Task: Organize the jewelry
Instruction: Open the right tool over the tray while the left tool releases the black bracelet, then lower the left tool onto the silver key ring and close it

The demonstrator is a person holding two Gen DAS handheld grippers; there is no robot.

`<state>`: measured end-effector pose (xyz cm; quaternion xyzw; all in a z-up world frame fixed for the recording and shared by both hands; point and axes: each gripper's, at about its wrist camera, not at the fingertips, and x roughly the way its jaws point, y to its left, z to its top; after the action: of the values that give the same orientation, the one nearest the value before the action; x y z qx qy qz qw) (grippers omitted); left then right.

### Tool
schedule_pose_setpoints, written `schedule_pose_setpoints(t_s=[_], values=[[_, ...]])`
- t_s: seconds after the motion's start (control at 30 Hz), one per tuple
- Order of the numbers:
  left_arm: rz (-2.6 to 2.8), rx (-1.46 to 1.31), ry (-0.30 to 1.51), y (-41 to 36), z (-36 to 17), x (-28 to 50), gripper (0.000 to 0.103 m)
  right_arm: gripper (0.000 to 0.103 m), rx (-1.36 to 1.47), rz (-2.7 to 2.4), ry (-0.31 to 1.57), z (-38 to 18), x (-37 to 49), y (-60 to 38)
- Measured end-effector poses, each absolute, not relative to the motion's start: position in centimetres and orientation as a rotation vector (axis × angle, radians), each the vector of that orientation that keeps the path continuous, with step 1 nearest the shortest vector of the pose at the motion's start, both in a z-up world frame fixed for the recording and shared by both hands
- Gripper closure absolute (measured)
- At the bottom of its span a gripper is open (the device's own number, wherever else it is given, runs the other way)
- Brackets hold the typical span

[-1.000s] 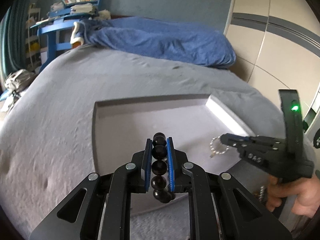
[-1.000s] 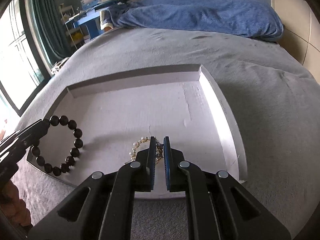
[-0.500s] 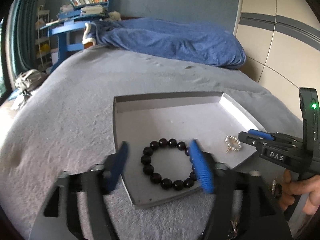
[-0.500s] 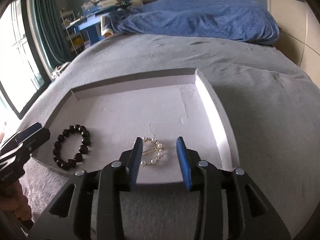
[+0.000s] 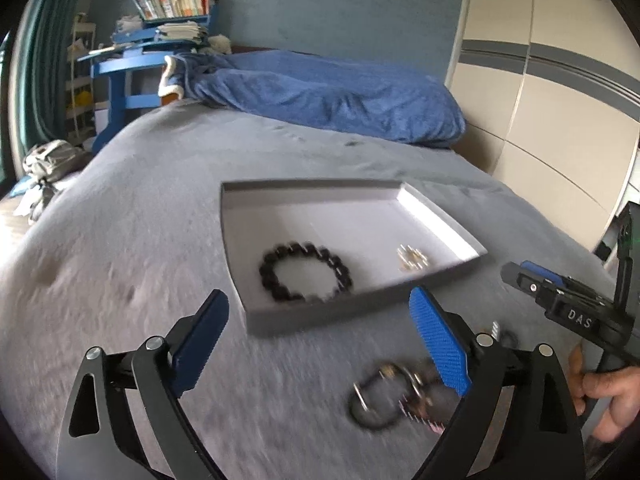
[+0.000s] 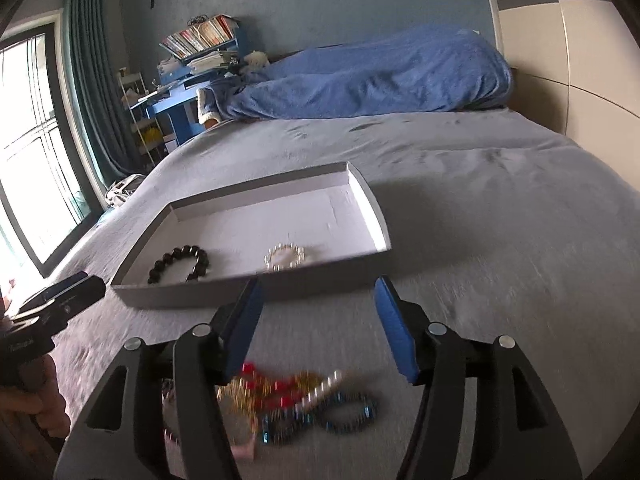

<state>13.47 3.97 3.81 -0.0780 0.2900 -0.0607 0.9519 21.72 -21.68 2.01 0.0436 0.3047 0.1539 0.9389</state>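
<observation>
A big bed (image 5: 160, 208) with a soft grey cover fills most of both views. A flat white tray (image 5: 444, 220) with low walls sits on the cover. In the left wrist view, a ring of black beads (image 5: 306, 277) lies inside the tray near its front edge, and a small pearl ring of beads (image 5: 412, 258) lies at about 3 o'clock from it, apart from it. The left gripper (image 5: 318, 344) hangs over the grey cover in front of the tray with its blue pads spread wide and nothing between them. A blurry heap of dark rings and chains (image 5: 384, 400) lies on the cover at about 5 o'clock from the tray, close to the gripper's right pad. The right gripper (image 6: 318, 330) is also spread wide and holds nothing. Below it, at 6 o'clock in the right wrist view, lies a pile of red, gold and blue jewelry (image 6: 304, 404) on the cover, too blurry to tell piece from piece. At 12 o'clock, at the far end of the bed, there is a rumpled blue blanket (image 6: 372, 76). At 10 o'clock a blue desk (image 6: 180, 108) carries stacked books (image 6: 200, 38). Dark green curtains (image 6: 96, 92) hang beside a bright window (image 6: 32, 152) at 9 o'clock. A cream wardrobe (image 5: 560, 92) with grey stripes stands at 2 o'clock in the left wrist view.
</observation>
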Motion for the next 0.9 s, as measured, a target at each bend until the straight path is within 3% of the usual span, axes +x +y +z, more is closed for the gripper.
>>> schedule_pose_setpoints(t_s=[0.67, 0.83, 0.9], values=[[-0.198, -0.113, 0.649, 1.9, 0.9, 9.7, 0.013, 0.037, 0.138, 0.237, 0.678, -1.0, 16.3, -24.1], [-0.216, -0.107, 0.684, 1.4, 0.3, 10.0, 0.029, 0.037, 0.14, 0.218, 0.69, -1.4, 16.2, -24.3], [-0.228, -0.097, 0.68, 1.1, 0.4, 10.0, 0.03, 0.037, 0.149, 0.209, 0.696, -1.6, 16.2, -24.4]])
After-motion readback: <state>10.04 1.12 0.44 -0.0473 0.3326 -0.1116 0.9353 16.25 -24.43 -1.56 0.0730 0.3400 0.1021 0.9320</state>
